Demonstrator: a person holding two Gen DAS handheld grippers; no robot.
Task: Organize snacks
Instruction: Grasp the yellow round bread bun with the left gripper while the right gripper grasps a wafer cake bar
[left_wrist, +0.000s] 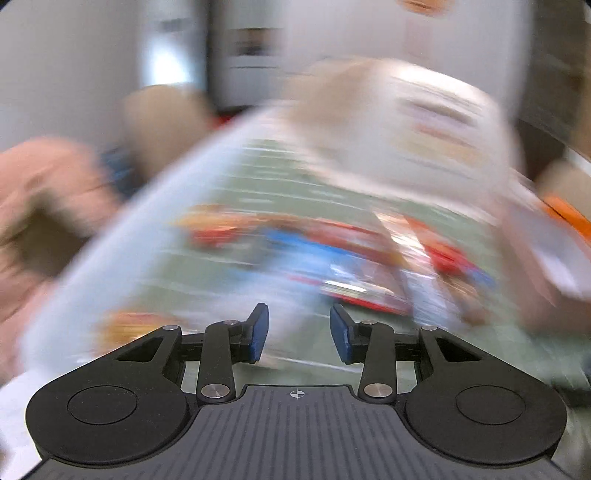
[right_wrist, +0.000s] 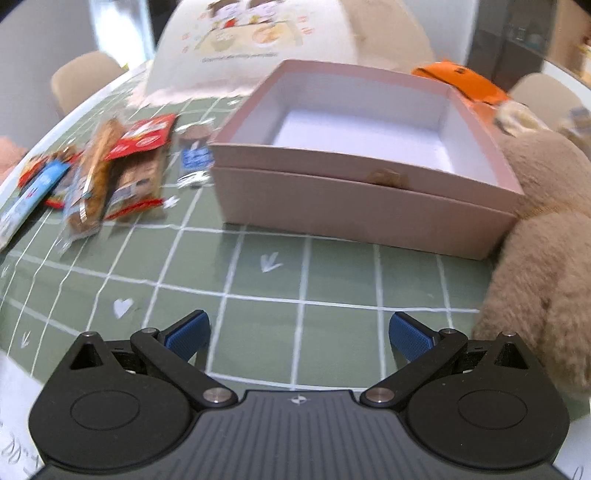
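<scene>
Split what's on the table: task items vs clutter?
Task items: snack packets heaped left of the box; open pink box, nothing inside it.

Clutter: brown plush toy against the box's right side; orange item behind it; printed white bag.

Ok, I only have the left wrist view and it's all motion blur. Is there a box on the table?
Observer: Yes, an open pink box, seemingly empty.
Operator: Where are the snacks?
Observer: Several wrapped snacks lie on the green tablecloth, left of the box in the right wrist view.
Operator: Is the right gripper holding anything?
Observer: No, the right gripper is open, nothing between its fingers.
</scene>
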